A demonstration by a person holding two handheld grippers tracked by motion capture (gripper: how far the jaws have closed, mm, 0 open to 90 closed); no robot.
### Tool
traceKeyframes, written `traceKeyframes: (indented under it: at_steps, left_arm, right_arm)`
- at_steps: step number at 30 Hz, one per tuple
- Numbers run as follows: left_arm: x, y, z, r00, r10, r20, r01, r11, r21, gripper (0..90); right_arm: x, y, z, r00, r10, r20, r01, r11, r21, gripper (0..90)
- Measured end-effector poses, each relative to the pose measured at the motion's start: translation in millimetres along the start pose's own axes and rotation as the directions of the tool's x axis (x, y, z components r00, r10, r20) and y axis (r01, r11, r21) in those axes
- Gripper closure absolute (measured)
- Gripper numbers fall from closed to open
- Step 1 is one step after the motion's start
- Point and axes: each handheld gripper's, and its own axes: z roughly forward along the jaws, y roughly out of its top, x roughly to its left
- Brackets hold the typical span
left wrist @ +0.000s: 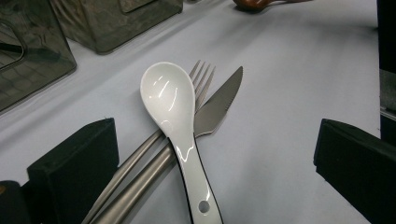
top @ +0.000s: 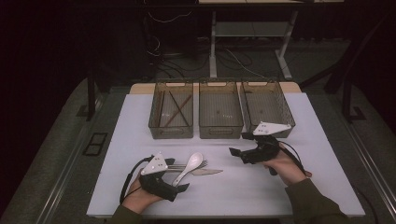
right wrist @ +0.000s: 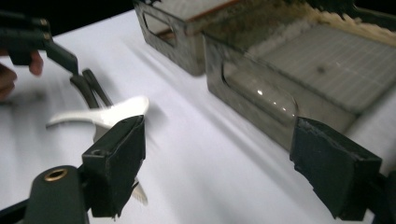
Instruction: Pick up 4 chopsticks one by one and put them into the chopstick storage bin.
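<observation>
Spoon [left wrist: 173,121] atop fork [left wrist: 201,77] and knife [left wrist: 218,105], at twelve o'clock of our open, empty left gripper [left wrist: 217,172]; we pinch its handle alone. Right gripper [right wrist: 233,163] open, empty.

We see a glossy white spoon [left wrist: 170,100] with a thin dark edge lying over a silver-grey fork [left wrist: 201,77] and a steel knife [left wrist: 219,105], all on a plain white table [top: 243,186]. At twelve o'clock from them stand three smoky translucent brown bins [top: 220,112], the right one's floor gridded. Both grippers [top: 161,179] [top: 243,151] are matte black with pale grey top plates.
</observation>
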Motion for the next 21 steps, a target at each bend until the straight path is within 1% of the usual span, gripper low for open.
traceKeyframes:
  at_steps: [2,7,11,15,21]
  left_arm:
    - [-0.5,0.3,-0.4,1.0,0.0,-0.001,0.0,1.0,-0.002,0.0]
    - [-0.1,-0.3,-2.6,1.0,-0.002,-0.006,0.002,1.0,-0.004,0.0]
    - [-0.3,-0.6,-4.1,1.0,-0.003,-0.008,0.003,1.0,-0.006,0.0]
    - [-1.0,-0.4,-5.0,0.9999,0.001,-0.011,-0.001,1.0,-0.007,0.0]
    - [-1.5,-0.3,-4.7,0.9999,-0.001,-0.013,0.001,1.0,-0.008,0.0]
  right_arm:
    - [-2.0,-8.4,-7.8,0.9999,0.006,0.011,-0.006,1.0,0.0,17.9]
    - [-7.4,-26.2,-28.5,0.9987,0.036,0.037,-0.035,0.999,-0.039,17.9]
    - [-10.7,-37.3,-44.0,0.9975,0.063,0.032,-0.061,0.996,-0.066,17.9]
    - [-10.2,-48.8,-55.1,0.9975,0.063,0.032,-0.06,0.996,-0.072,17.9]
    - [-8.0,-68.9,-64.7,0.9975,0.062,0.033,-0.06,0.997,-0.05,17.9]
